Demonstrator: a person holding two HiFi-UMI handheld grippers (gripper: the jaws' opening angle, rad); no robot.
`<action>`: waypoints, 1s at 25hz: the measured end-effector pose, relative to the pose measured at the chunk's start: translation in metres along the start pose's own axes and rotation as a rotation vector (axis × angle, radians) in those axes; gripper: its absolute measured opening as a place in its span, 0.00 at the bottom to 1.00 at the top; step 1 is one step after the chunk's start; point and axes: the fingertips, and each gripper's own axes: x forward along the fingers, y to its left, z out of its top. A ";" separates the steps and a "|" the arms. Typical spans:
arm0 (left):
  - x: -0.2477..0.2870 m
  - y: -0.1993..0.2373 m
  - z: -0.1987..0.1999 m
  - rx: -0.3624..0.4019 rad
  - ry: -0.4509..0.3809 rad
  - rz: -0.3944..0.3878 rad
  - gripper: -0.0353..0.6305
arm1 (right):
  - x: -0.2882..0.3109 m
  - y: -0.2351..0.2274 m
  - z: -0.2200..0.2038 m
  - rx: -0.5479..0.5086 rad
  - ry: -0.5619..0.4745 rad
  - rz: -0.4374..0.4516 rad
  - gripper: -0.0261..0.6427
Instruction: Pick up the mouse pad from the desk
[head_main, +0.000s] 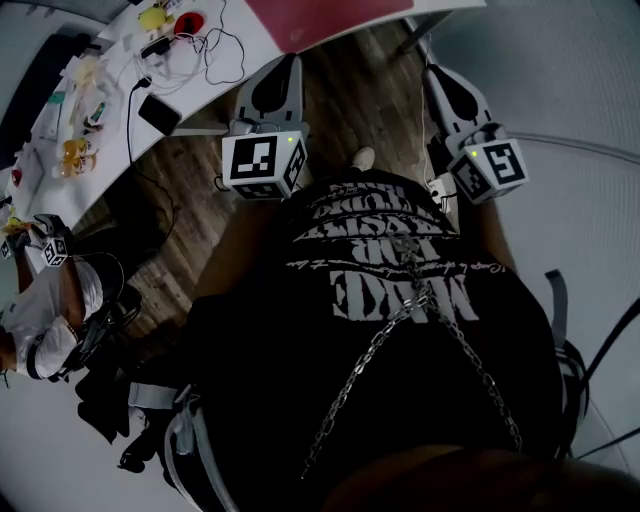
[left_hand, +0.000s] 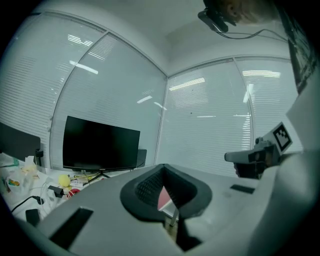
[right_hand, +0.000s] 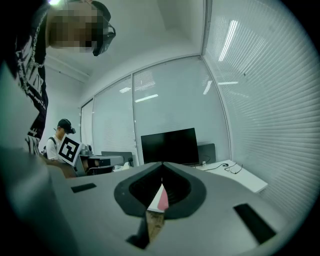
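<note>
At far centre, the flat red rectangular mouse pad (head_main: 320, 20) lies on the white desk (head_main: 200, 100). I read both claws as closed and empty. The left gripper (head_main: 288, 64) has its jaws pressed together, and so does the right gripper (head_main: 430, 72). Both sit on the near side, short of the pad, over brown wooden floor (head_main: 340, 100). A black flat monitor (left_hand: 100, 145) stands far left on the desk.
</note>
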 end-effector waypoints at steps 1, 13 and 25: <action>0.007 -0.003 0.001 0.002 -0.001 0.007 0.06 | 0.001 -0.007 0.003 0.011 -0.012 0.016 0.04; 0.074 -0.051 -0.002 0.032 0.042 0.067 0.06 | 0.008 -0.085 0.006 0.098 -0.014 0.127 0.04; 0.124 0.008 0.001 -0.028 0.048 0.104 0.06 | 0.077 -0.106 0.002 0.118 0.016 0.148 0.04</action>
